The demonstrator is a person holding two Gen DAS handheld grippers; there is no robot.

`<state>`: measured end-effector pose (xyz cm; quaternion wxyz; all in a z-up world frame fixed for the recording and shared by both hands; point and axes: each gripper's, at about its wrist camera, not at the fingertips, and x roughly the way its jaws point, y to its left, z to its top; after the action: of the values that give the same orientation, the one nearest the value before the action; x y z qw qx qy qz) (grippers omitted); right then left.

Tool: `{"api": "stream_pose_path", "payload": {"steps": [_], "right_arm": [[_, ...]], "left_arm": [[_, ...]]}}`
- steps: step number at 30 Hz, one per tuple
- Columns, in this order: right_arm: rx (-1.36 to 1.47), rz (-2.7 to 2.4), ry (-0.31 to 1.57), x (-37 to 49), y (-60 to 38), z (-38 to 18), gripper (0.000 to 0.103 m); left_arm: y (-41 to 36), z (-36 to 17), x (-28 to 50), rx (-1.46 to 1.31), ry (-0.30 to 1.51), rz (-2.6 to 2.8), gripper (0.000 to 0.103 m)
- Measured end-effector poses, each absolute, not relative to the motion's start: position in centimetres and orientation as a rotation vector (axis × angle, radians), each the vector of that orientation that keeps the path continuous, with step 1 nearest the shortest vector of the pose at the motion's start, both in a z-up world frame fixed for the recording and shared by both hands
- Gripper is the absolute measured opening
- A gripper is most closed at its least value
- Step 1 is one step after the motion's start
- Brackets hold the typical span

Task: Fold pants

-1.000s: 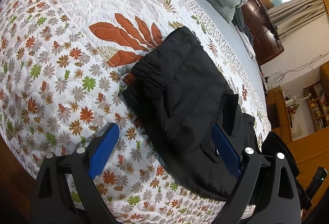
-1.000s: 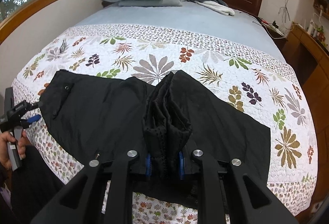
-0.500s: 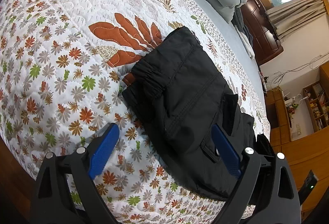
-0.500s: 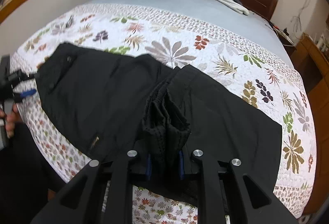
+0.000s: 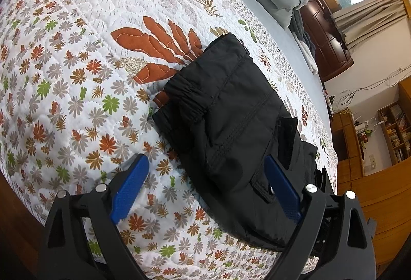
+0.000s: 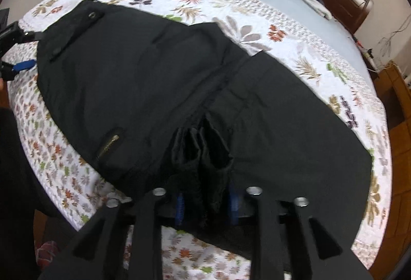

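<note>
The black nylon pants [image 6: 159,79] lay stretched along the near edge of the bed with the white leaf-print quilt [image 5: 77,54], their long axis running parallel to that edge, so the coming fold turned on bringing one end over along that line. The right gripper [image 6: 205,203] stood over the middle of the garment at the near edge, and its jaws had just been opening: a bunched fold of the black cloth still sat between the blue pads [image 6: 179,205], though the pads appeared to stand slightly off it on either side, so it looked released rather than pinched. The left gripper [image 5: 205,185] hung at the waistband end, jaws spread wide and holding nothing, one pad over bare quilt and the other over the pants near a buttoned pocket flap. It was the nearer one to that end; the right was nearer the middle and the leg end. The right wrist view showed the whole length of the garment, a zip pocket and the leg end toward the bed's right side; the left wrist view showed only the gathered elastic waistband [image 5: 190,97] and the doubled layers there, which the right view blurred.
</note>
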<state>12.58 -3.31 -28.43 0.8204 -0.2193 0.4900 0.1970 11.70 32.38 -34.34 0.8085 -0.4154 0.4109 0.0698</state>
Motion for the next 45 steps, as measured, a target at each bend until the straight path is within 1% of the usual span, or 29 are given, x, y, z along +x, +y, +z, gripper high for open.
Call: {"api": "stream_pose_path", "payload": {"steps": [1,2,4,5,6,7,11,13,18,23,28,31,36,39,42,44,45], "right_arm": [[-0.459,0.435,1.048,12.5,-3.3,-28.5,0.052],[-0.456,0.448,1.056,12.3,-3.2,-28.5,0.055],[-0.437,0.468,1.059,11.9,-3.3,-27.7,0.055],[-0.391,0.512,1.076,11.7,-3.6,-26.9,0.066],[-0.341,0.548,1.088,11.6,-3.9,-26.1,0.072],[-0.282,0.578,1.084,11.3,-4.5,-25.0,0.074],[-0.139,0.57,1.009,11.5,-7.5,-21.4,0.075],[-0.081,0.485,0.997,13.0,-9.2,-21.1,0.075],[-0.129,0.34,1.096,15.5,-9.5,-24.8,0.074],[-0.228,0.348,1.161,14.5,-6.4,-28.5,0.071],[-0.244,0.371,1.206,15.0,-6.2,-28.7,0.071],[-0.223,0.416,1.238,16.1,-6.6,-27.5,0.071],[-0.149,0.556,1.262,18.3,-6.1,-23.5,0.076],[-0.129,0.678,1.277,19.8,-4.3,-21.4,0.077],[-0.161,0.761,1.272,21.8,-1.2,-19.4,0.077],[-0.17,0.811,1.28,23.1,1.2,-18.4,0.077],[-0.169,0.841,1.287,23.8,2.5,-17.9,0.078]], "left_arm": [[32.4,-34.3,11.7,-0.887,0.88,0.15,0.091],[32.3,-34.3,11.7,-0.885,0.88,0.15,0.091],[32.3,-34.4,11.8,-0.882,0.881,0.151,0.091],[32.2,-34.4,11.8,-0.882,0.881,0.15,0.091],[32.2,-34.4,11.8,-0.883,0.88,0.151,0.091],[32.2,-34.4,11.8,-0.883,0.881,0.151,0.091],[32.2,-34.4,11.8,-0.887,0.878,0.146,0.091],[32.2,-34.4,11.5,-0.893,0.874,0.144,0.091],[32.0,-34.2,11.2,-0.899,0.872,0.138,0.091],[31.9,-34.2,11.0,-0.91,0.866,0.132,0.091],[32.5,-34.4,10.7,-0.948,0.854,0.124,0.091],[33.4,-34.7,10.3,-1.009,0.838,0.105,0.091],[34.1,-34.8,10.1,-1.104,0.825,0.064,0.092],[34.1,-34.3,11.1,-1.123,0.804,0.035,0.092],[33.8,-35.3,12.7,-1.127,0.893,0.098,0.092],[33.8,-35.7,12.9,-1.168,0.875,0.121,0.096],[33.8,-35.8,13.0,-1.188,0.856,0.119,0.096]]}}
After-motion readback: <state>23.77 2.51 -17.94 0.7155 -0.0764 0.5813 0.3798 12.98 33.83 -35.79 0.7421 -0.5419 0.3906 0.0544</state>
